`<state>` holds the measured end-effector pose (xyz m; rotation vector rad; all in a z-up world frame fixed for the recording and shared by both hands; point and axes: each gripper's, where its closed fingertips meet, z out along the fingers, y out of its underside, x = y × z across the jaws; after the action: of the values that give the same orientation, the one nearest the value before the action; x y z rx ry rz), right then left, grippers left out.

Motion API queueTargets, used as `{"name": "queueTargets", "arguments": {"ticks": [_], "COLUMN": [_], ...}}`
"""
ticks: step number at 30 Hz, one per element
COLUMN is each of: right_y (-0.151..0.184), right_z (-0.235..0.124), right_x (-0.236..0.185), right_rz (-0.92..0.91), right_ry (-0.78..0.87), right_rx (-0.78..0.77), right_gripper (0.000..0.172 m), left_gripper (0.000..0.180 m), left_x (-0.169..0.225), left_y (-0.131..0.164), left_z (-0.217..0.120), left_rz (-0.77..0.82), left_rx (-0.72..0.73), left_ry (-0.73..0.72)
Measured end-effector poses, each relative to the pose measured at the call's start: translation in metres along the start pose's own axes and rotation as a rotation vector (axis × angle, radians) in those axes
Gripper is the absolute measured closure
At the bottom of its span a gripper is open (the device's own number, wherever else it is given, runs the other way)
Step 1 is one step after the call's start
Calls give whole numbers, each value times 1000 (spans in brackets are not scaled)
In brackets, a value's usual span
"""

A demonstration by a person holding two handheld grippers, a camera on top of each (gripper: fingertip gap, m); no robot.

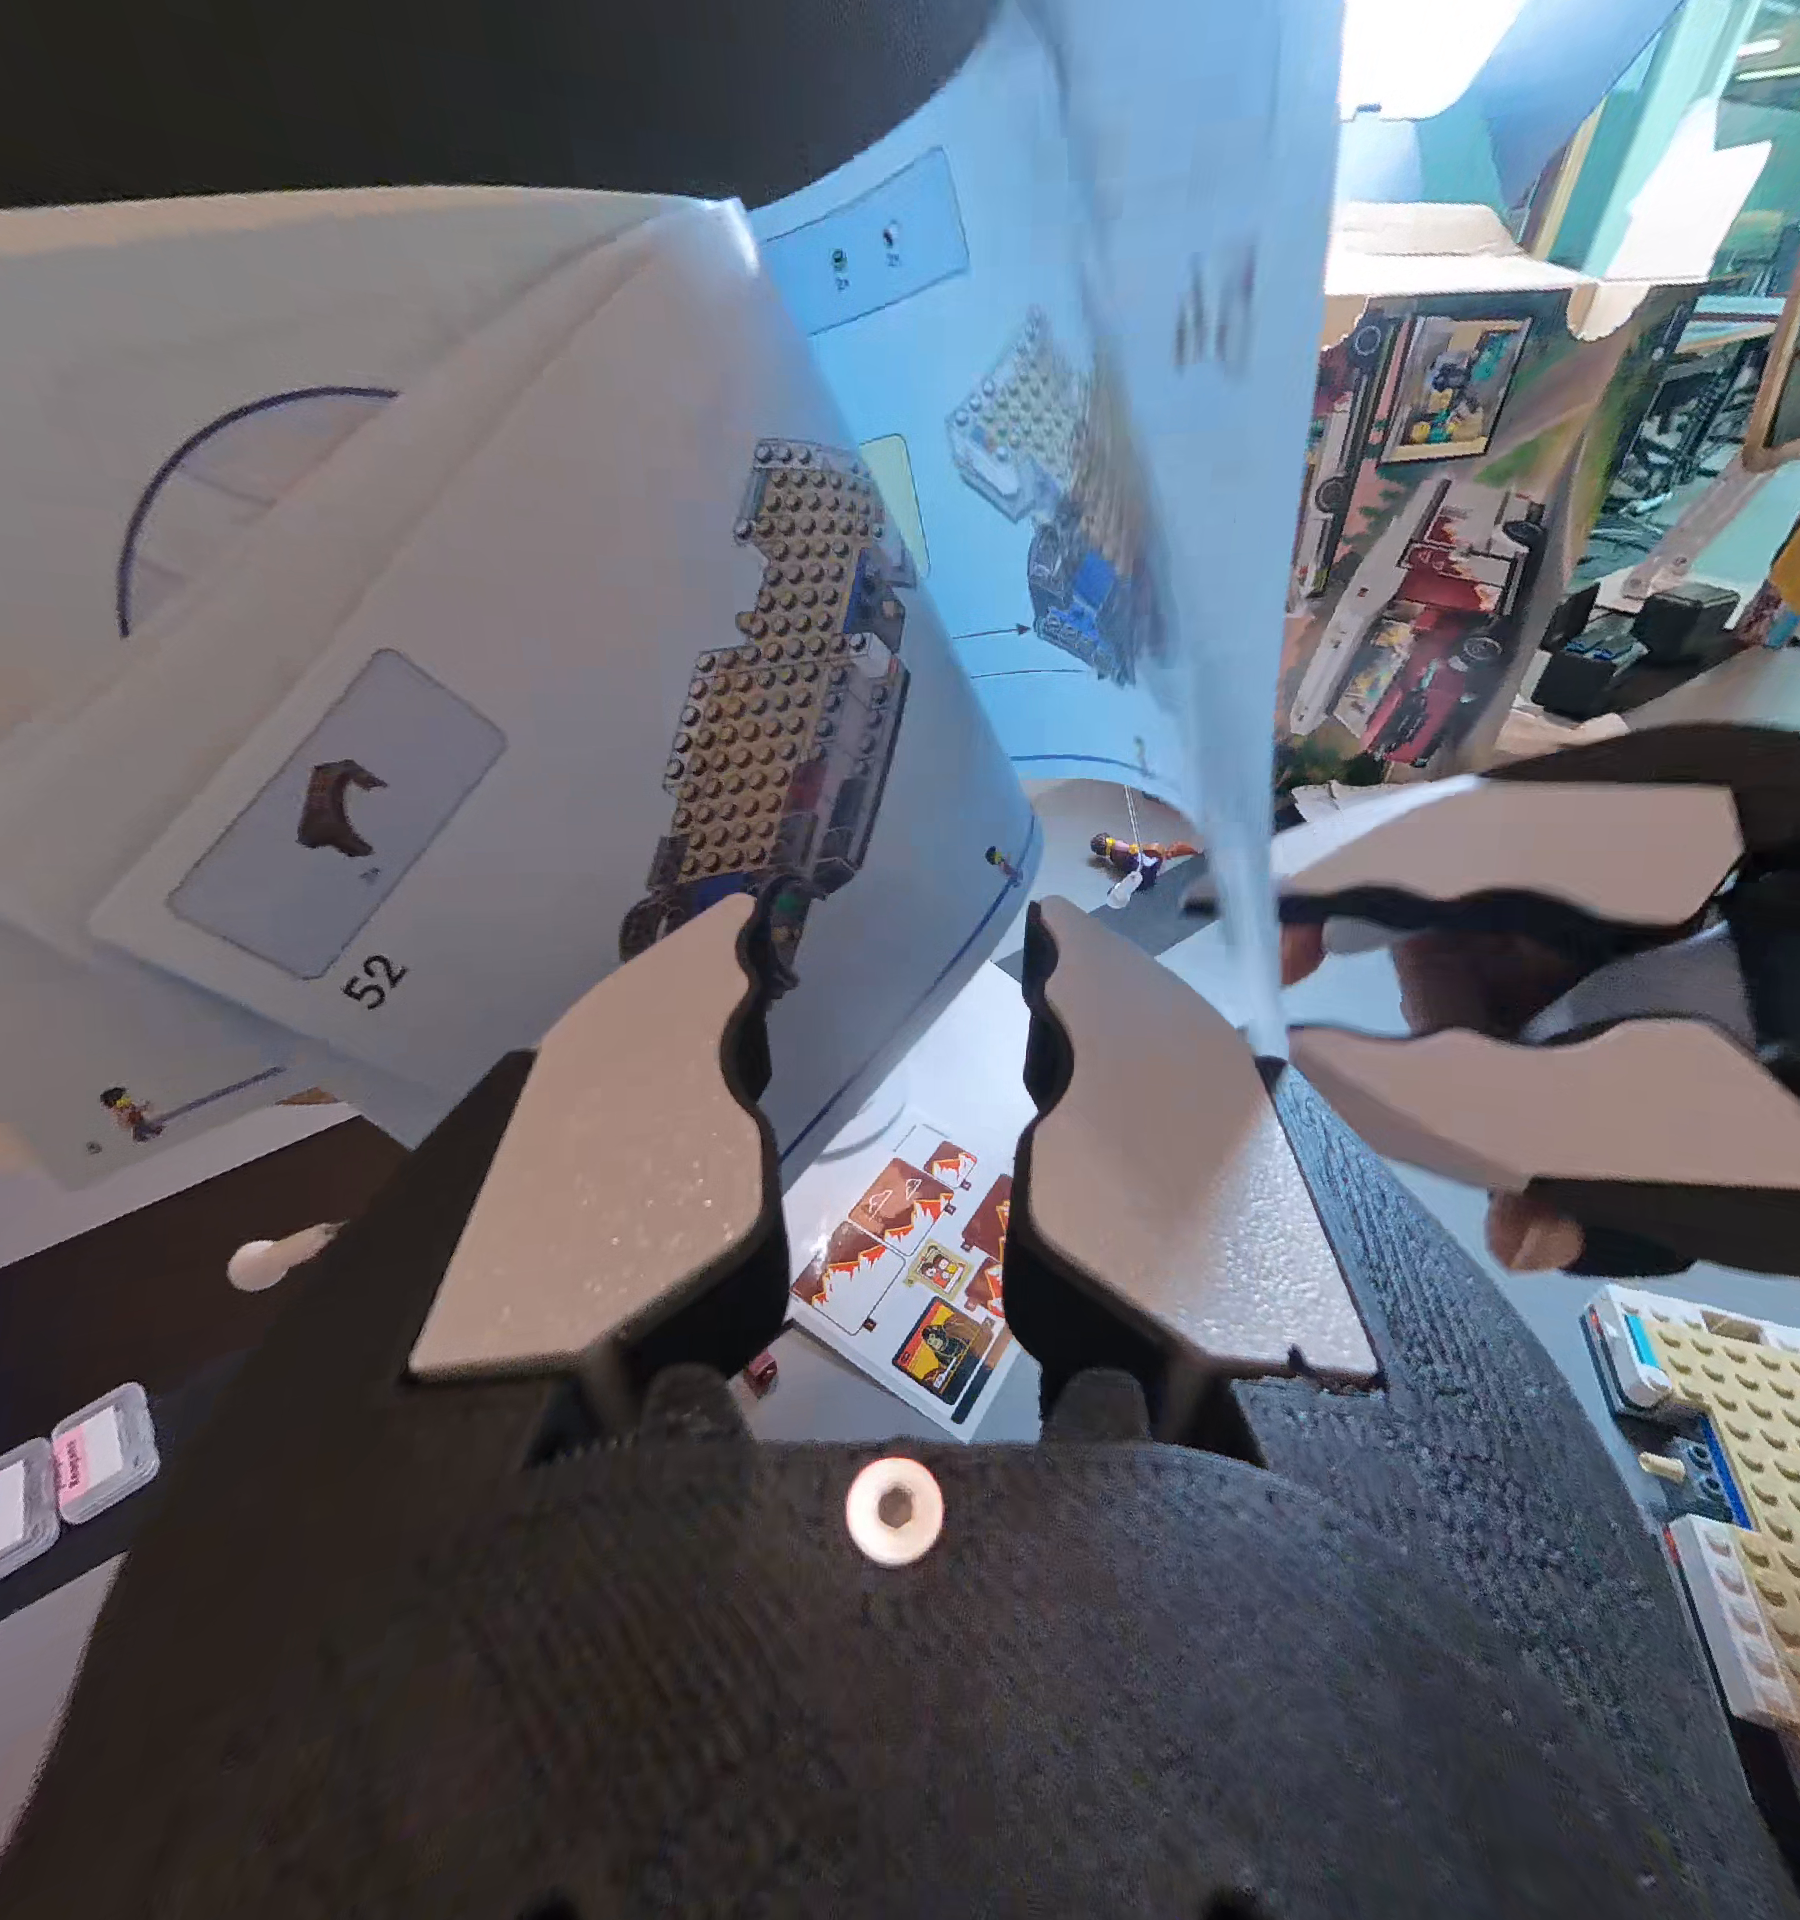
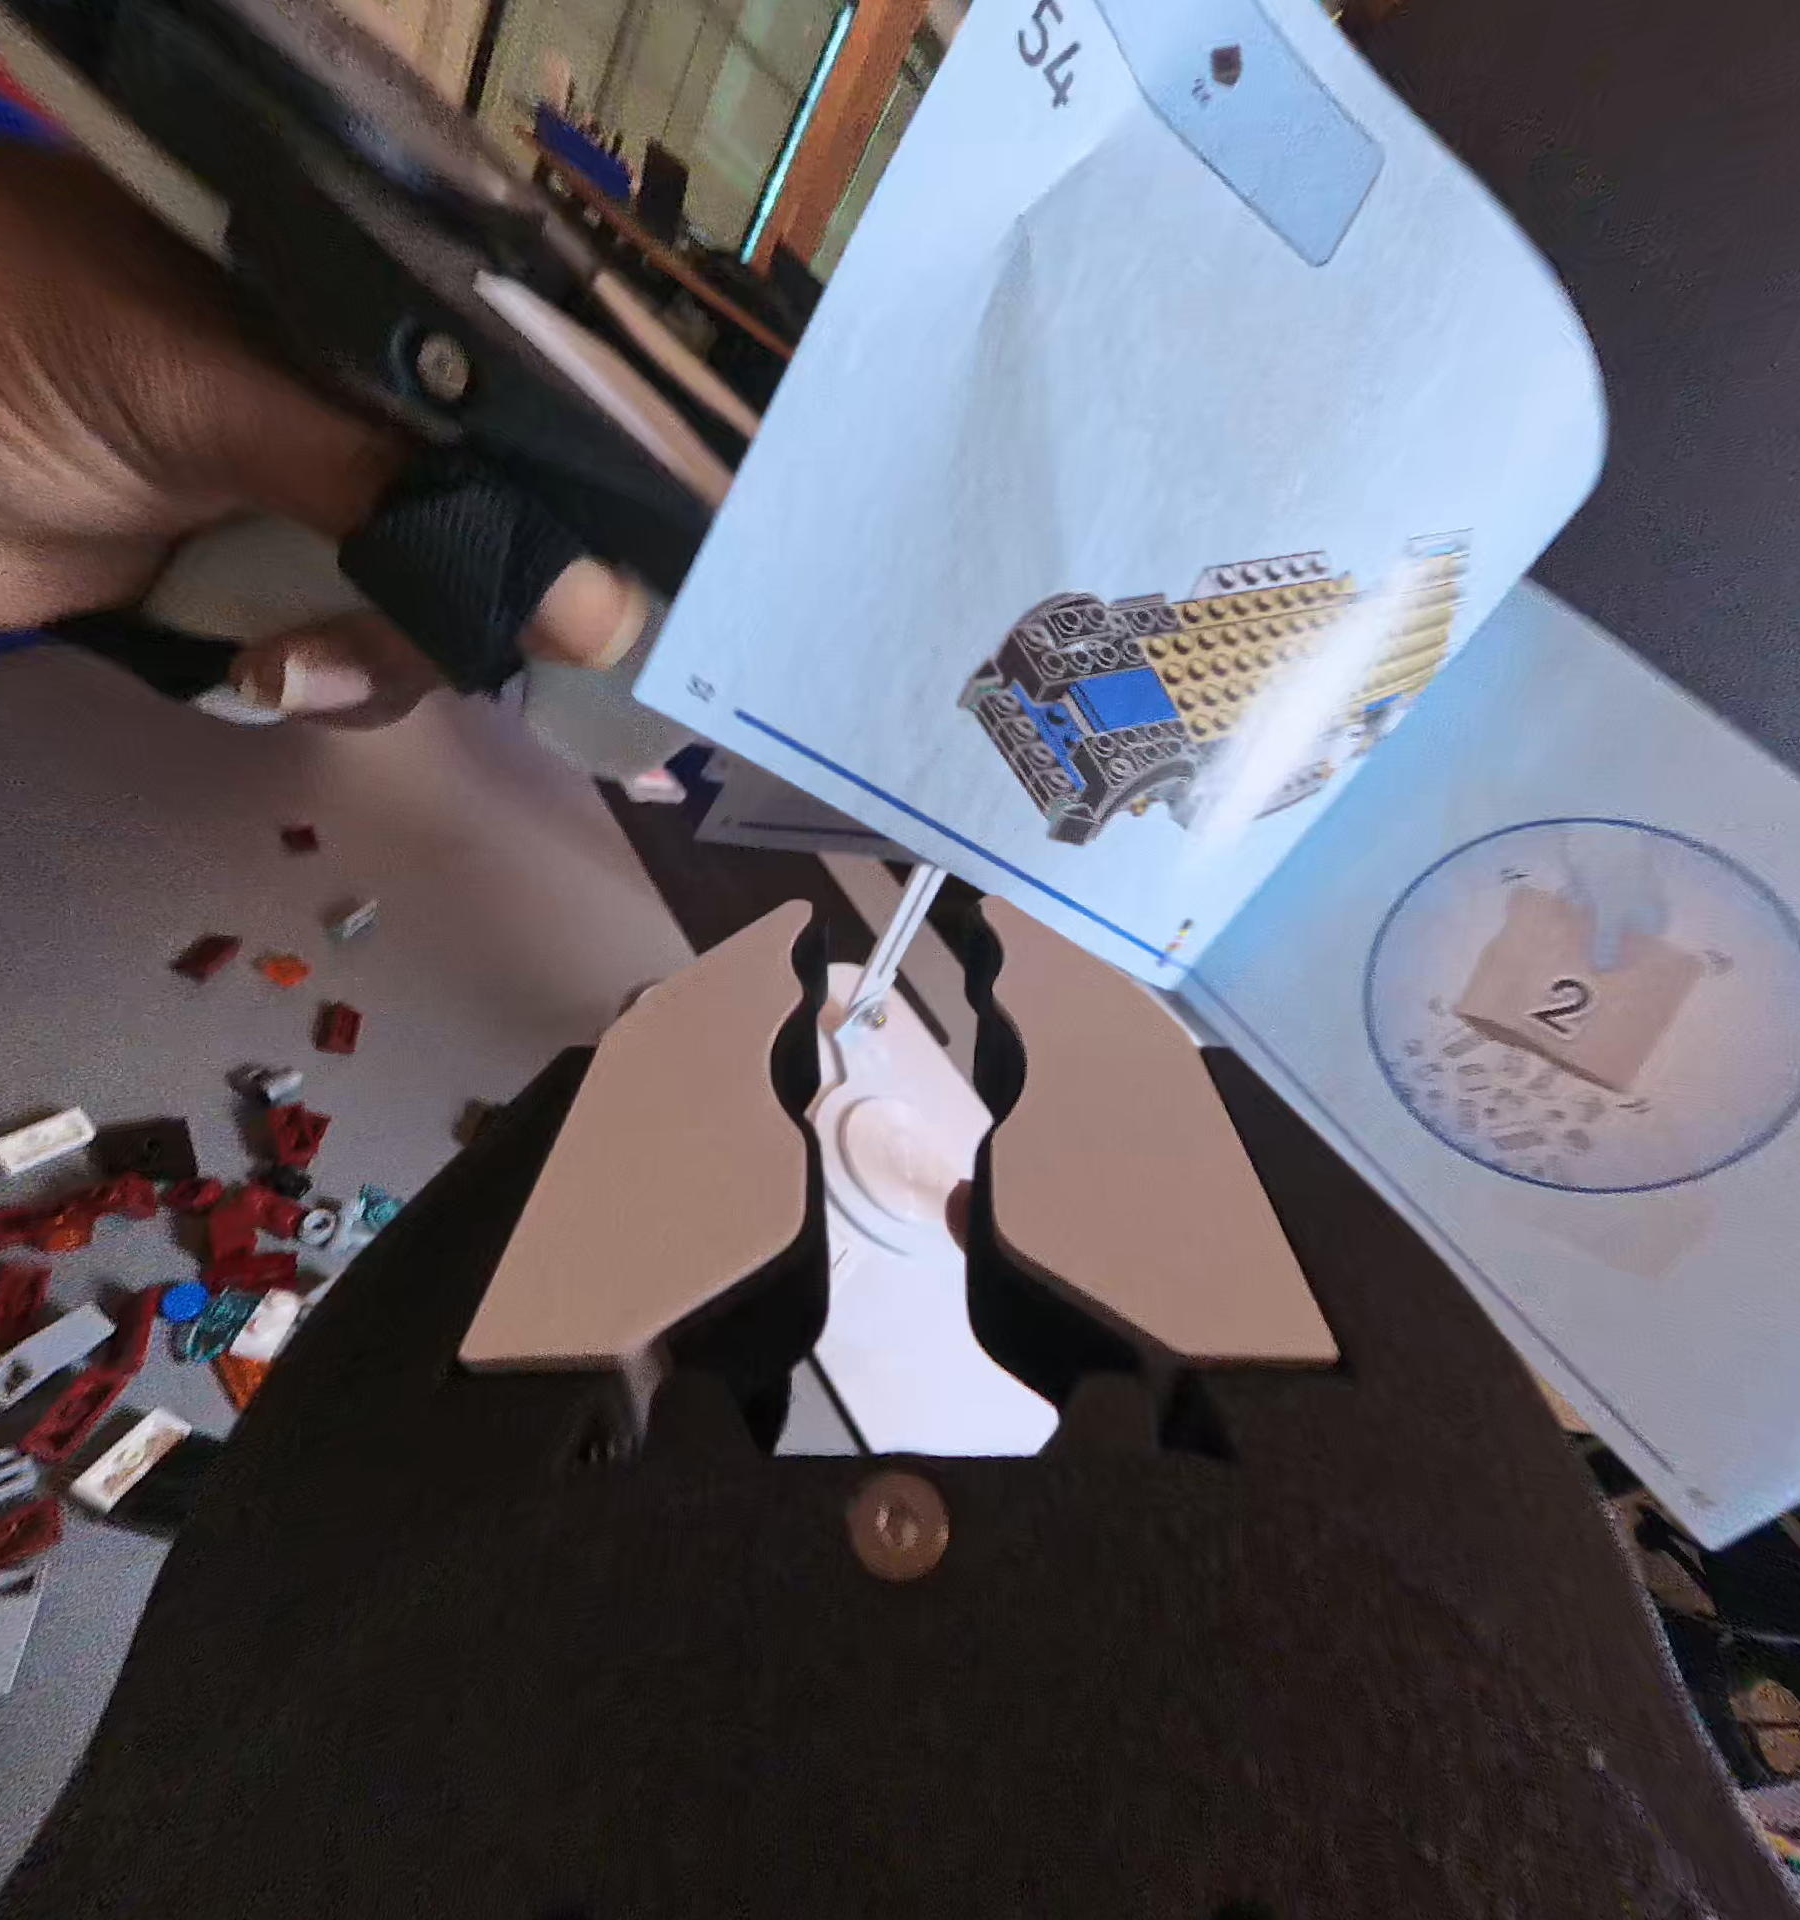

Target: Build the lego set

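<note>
Ok so the pale blue brick-building instruction booklet (image 1: pixel 522 582) is open on the counter. One glossy page (image 2: pixel 1135 436) is standing up and curling over, mid-turn by the look of it.

The left hand-held gripper (image 1: pixel 891 914) has its fingers well apart with nothing between them. It's parked just in front of the curled page. The right hand-held gripper (image 2: pixel 896 914) is also apart, a narrower gap. The page's lower edge sits right at its tips, but I can't see the pads pinching it.

Honestly my biggest worry is that nothing is clamping that page. I'd guess it flops back, or slides off a fingertip and creases. A tip catching the edge could tear it near the spine. The two grippers are also really near each other, so a quick swing could knock them together.

Room-wise it's tight:
- A colourful sticker sheet (image 1: pixel 906 1278) lies under the left gripper.
- A tan studded brick build (image 1: pixel 1769 1455) sits just to its right.
- A printed cardboard box (image 1: pixel 1426 499) stands behind.
- Scattered red and grey loose bricks (image 2: pixel 252 1226) lie to the left of the right gripper, easy to sweep away.
- A white plastic disc piece (image 2: pixel 896 1153) lies below it.

I can't make out the counter's edges, so I can't say how much room there is near them.
</note>
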<state>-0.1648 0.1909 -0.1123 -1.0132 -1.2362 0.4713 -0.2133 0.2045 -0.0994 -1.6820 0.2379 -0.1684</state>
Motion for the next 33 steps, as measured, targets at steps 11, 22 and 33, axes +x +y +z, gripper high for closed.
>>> {"name": "queueTargets", "arguments": {"ticks": [11, 22, 33], "right_y": [-5, -30, 38], "right_z": [-24, -72, -9], "right_x": [105, 137, 118], "right_rz": [207, 70, 11], "right_ry": [361, 632, 406], "right_rx": [42, 87, -155], "right_gripper": [144, 139, 152], "left_gripper": [141, 145, 147], "left_x": [-10, -33, -42], "left_y": [16, 24, 29], "left_z": [3, -1, -3], "left_rz": [56, 41, 22], "left_rx": [-67, -91, -101], "left_ry": [-49, -105, -127]}}
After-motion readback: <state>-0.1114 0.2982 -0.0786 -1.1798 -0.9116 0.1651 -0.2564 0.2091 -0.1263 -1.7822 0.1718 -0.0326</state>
